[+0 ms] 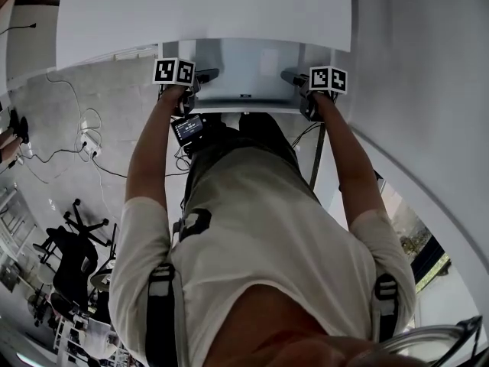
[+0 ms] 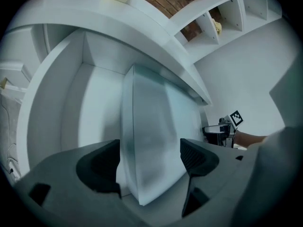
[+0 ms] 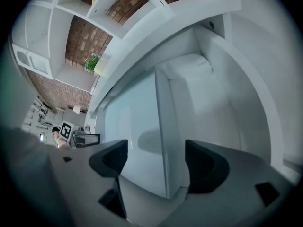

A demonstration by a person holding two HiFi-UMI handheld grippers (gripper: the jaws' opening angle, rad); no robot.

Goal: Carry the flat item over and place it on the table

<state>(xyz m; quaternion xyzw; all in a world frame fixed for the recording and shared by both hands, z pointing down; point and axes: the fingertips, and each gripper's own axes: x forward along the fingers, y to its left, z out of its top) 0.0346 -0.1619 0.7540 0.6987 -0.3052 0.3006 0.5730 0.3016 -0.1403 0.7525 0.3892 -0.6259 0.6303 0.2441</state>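
Head view: left tool (image 1: 206,76) and right tool (image 1: 292,77), both released, straddle one flat panel (image 1: 244,66).

I see a brick wall (image 3: 78,41) — white open shelves (image 3: 57,13) stand before it, a green plant (image 3: 91,62) against it below them. Elsewhere a grey floor (image 1: 46,113) carries cables (image 1: 90,132) and black office chairs (image 1: 72,254).

- Place: office-like workroom.
- Black swivel chairs (image 1: 72,257) on a grey floor (image 1: 53,109).
- Power strip (image 1: 90,142) with trailing cables (image 1: 65,90).
- White cubby shelving (image 3: 61,30) against a brick wall (image 3: 75,44); potted plant (image 3: 92,62).
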